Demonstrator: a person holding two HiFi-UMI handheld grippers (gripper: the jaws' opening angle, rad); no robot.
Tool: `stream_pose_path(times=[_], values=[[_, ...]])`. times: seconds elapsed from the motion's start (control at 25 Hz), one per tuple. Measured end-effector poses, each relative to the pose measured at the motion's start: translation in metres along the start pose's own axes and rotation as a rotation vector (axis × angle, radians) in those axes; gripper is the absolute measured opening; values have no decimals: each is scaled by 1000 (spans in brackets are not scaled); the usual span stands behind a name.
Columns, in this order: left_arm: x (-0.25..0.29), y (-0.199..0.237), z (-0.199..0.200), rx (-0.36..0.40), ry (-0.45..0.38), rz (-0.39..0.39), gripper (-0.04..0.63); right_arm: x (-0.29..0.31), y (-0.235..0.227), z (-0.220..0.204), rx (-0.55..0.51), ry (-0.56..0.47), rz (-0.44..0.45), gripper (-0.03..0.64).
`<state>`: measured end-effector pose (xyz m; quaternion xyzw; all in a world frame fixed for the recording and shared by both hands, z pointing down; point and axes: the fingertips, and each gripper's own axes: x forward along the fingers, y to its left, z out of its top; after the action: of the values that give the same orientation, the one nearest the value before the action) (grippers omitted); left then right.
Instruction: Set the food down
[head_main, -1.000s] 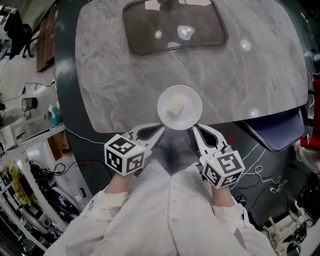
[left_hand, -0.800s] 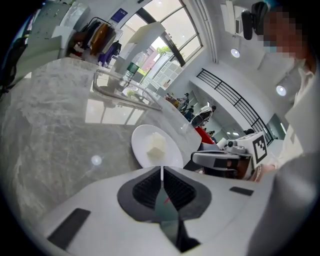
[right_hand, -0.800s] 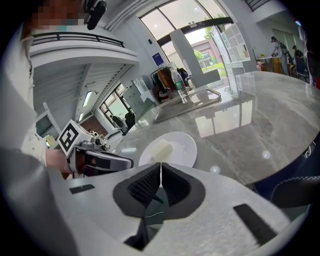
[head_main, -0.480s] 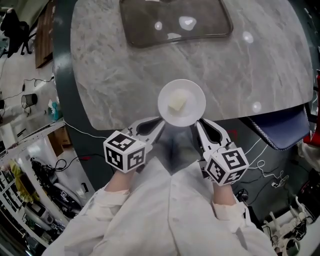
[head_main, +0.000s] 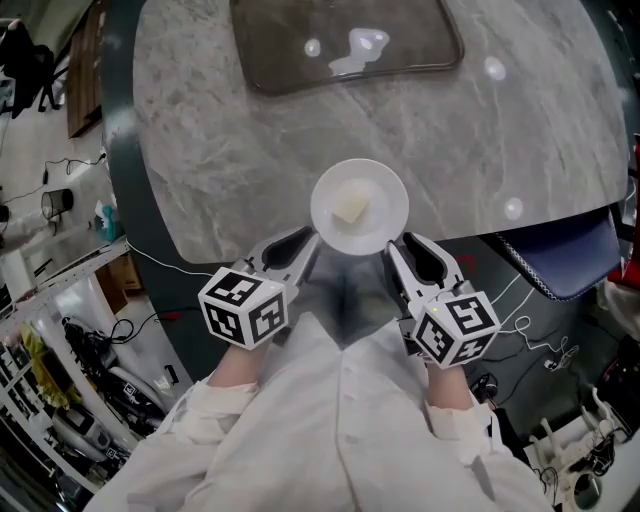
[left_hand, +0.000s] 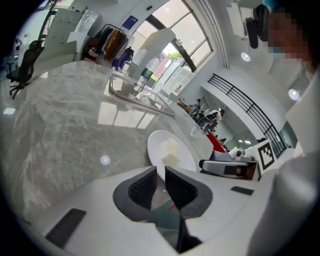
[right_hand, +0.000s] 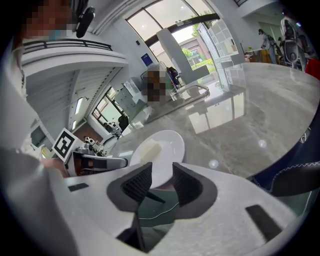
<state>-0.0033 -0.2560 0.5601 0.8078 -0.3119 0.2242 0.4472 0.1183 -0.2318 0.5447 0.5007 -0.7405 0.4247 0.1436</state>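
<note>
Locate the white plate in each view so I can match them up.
Head view: plate at centre, on the marble table's near edge.
Left gripper view: plate just below centre.
Right gripper view: plate at centre, slightly low.
Shared landmark: the pale food block on it.

The person wears a white long-sleeved coat (head_main: 340, 440) with a seam down the front and gathered cuffs (head_main: 225, 398) at the wrists. The left gripper (head_main: 312, 240) and the right gripper (head_main: 392, 252) each have a smooth white shell, rounded dark grey jaws lined with black ribbed pads (left_hand: 141, 186), and a white cube (head_main: 245, 307) printed with black square markers. Small black rectangular patches (left_hand: 65, 227) sit on the white shell behind the jaws.
</note>
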Motion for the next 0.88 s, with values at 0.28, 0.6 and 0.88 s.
stream_pose_path(times=[0.28, 0.6, 0.88], values=[[3, 9, 2, -60, -8, 24, 114, 5, -11, -4, 12, 20, -47, 91], [7, 10, 5, -90, -12, 30, 120, 12, -16, -9, 25, 53, -45, 92], [9, 6, 4, -95, -2, 10, 120, 14, -17, -8, 33, 57, -45, 92]])
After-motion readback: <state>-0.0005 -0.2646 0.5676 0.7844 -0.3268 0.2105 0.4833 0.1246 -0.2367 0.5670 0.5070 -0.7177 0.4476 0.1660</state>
